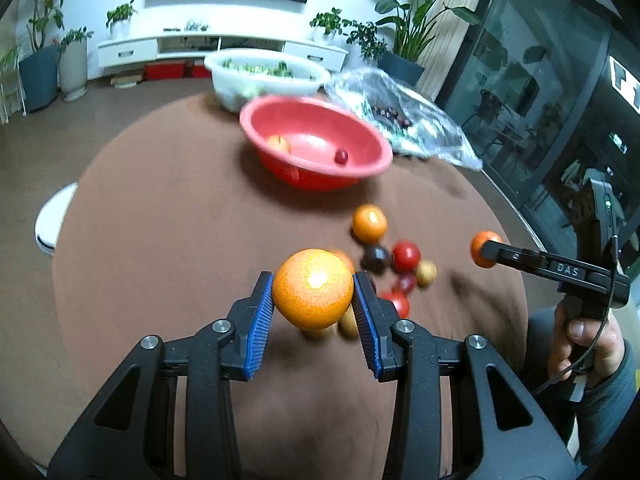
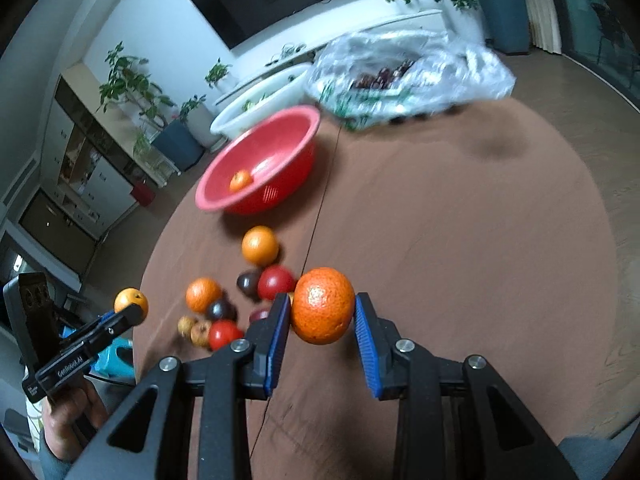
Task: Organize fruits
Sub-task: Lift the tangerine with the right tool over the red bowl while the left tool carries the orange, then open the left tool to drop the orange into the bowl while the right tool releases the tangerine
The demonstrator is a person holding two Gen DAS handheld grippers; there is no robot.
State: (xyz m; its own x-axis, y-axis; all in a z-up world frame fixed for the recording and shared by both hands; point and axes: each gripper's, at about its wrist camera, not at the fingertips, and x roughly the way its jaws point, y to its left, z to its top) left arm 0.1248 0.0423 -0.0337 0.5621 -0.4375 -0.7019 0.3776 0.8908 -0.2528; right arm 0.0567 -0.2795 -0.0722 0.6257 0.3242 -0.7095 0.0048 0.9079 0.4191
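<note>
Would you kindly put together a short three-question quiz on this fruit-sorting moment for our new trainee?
1. True or false: the left tool and the right tool each hold an orange.
2. What colour is the bowl nearest the loose fruit pile?
A) white B) red C) blue
3. Name one fruit already lying in that bowl.

Key:
1. True: the left orange and the right orange are both clamped between blue pads.
2. B, red.
3. A small orange fruit, or a small red fruit.
</note>
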